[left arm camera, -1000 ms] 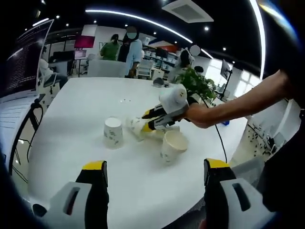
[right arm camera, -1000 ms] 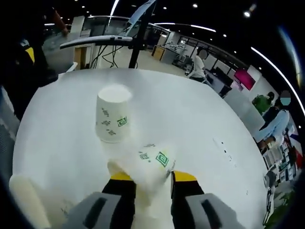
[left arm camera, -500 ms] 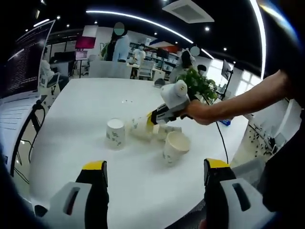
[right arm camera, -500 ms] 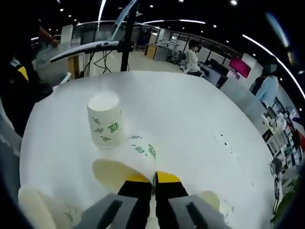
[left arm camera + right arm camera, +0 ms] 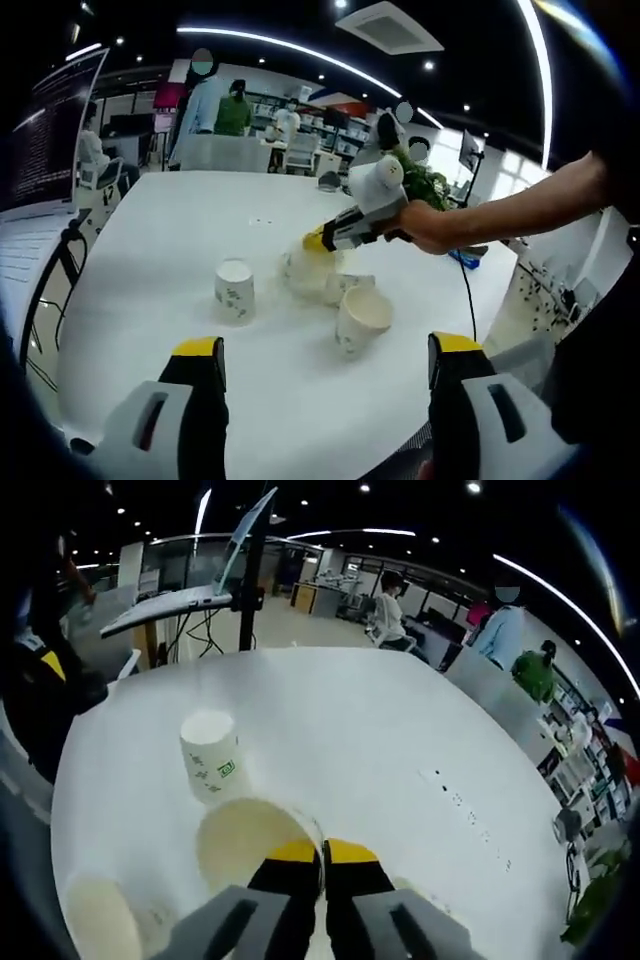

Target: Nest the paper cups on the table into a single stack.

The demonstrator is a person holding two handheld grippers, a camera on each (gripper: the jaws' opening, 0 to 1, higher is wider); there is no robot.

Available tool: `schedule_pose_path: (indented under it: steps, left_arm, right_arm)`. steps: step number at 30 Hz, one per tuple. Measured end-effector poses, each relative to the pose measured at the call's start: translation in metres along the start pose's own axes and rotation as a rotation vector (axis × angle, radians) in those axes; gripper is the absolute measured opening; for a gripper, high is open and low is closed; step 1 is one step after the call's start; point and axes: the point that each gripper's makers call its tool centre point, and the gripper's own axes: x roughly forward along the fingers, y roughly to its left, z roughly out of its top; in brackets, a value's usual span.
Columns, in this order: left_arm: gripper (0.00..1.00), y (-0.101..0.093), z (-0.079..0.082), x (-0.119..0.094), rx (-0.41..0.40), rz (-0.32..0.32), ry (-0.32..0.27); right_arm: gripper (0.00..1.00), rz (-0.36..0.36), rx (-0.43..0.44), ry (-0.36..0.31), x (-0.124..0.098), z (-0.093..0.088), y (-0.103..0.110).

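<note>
My right claw [image 5: 322, 852] is pinched closed on the rim of a paper cup [image 5: 250, 840], w/ the cup's open mouth turned up toward the camera. It looks empty inside. In the left gripper view the same right claw [image 5: 318, 240] holds that held cup [image 5: 305, 272] lifted above the desk [image 5: 150, 260], tilted, over the cluster near the desk's middle. I judge it's gripped by the rim so the body stays free to slide into or over another cup.

My left claw [image 5: 320, 360] is wide open, holding nothing, hovering off the near edge of the desk, probably waiting to steady a cup.

Cups on the desk:
- An upside-down cup [image 5: 234, 291], base up, green print on its side, stands apart, toward the left edge. In the right gripper view it's the upturned cup [image 5: 211, 755], just beyond the held one.
- An upright cup [image 5: 362, 318], mouth open, apparently empty, sits nearer the near edge.
- Another cup [image 5: 350, 284] lies on its side just behind it; can't tell if they touch.

Nothing's nested yet that I can see. Approx early stage: the upside-down cup will need flipping before it stacks.
</note>
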Motion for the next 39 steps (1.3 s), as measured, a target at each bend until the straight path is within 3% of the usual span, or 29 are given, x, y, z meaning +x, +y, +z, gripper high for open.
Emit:
schedule_pose_path:
  steps: [26,39]
  left_arm:
    - [0.82,0.003,0.005,0.005,0.017,-0.012,-0.025]
    - [0.82,-0.002,0.004,0.008,0.022,-0.026,-0.028]
  right_arm:
    - [0.00,0.008,-0.060,-0.002,-0.036,0.004,0.005]
    - [0.00,0.023,-0.121,-0.014,-0.074,0.012,0.021]
